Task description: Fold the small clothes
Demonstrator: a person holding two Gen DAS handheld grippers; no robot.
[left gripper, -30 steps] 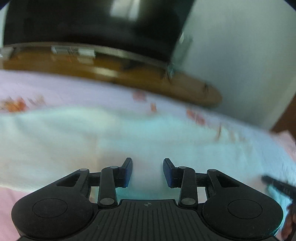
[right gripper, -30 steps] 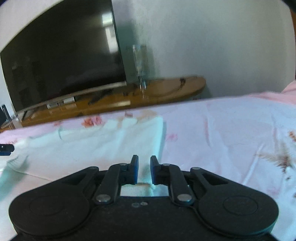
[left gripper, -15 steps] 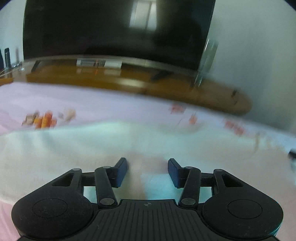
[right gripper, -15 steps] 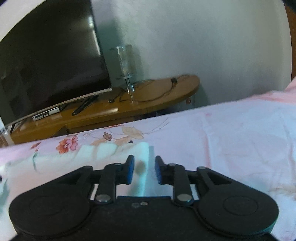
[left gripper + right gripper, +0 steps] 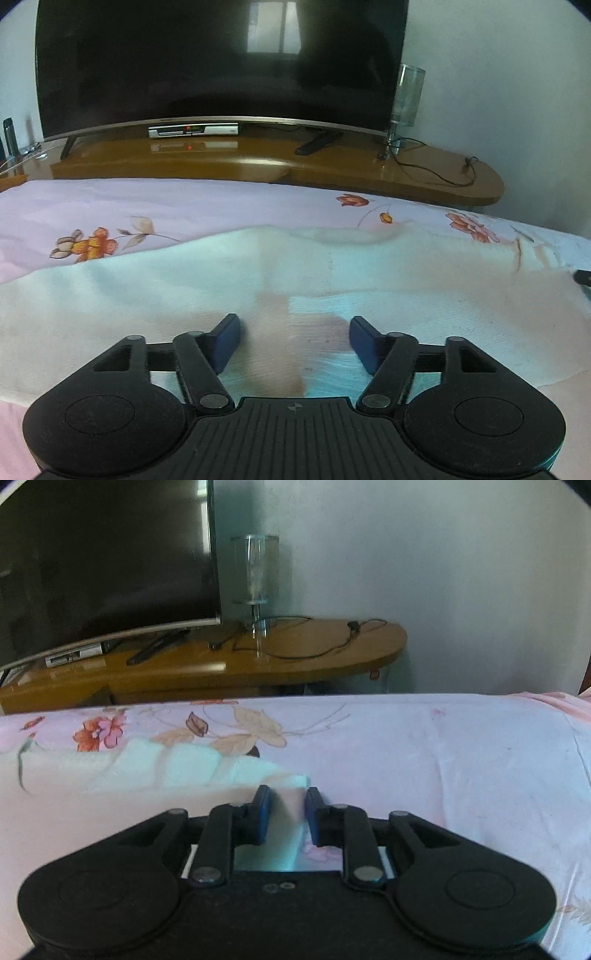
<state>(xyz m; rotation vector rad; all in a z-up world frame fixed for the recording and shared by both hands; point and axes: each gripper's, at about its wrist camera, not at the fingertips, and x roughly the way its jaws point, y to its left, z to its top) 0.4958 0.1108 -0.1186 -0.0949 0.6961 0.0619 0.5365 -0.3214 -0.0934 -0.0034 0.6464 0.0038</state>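
A pale mint-white garment lies spread flat across a pink floral bedsheet. My left gripper hovers low over the garment's middle. Its jaws are opening and stand wide, with a flat fold of cloth under the gap and neither pad touching it. My right gripper is at the garment's right end. Its jaws are closing and stand a narrow gap apart. The cloth's edge lies between them, and the pads do not press on it. A dark tip of the right gripper shows at the left wrist view's right edge.
Beyond the bed's far edge stands a wooden TV stand against the wall. It carries a large dark TV, a set-top box, a remote, a tall glass vase and a cable. Bare sheet extends right of the garment.
The left jaws have spread much wider and its view has swung to face the TV squarely. The right gripper slid right to the garment's end, its jaws parting from nearly shut.
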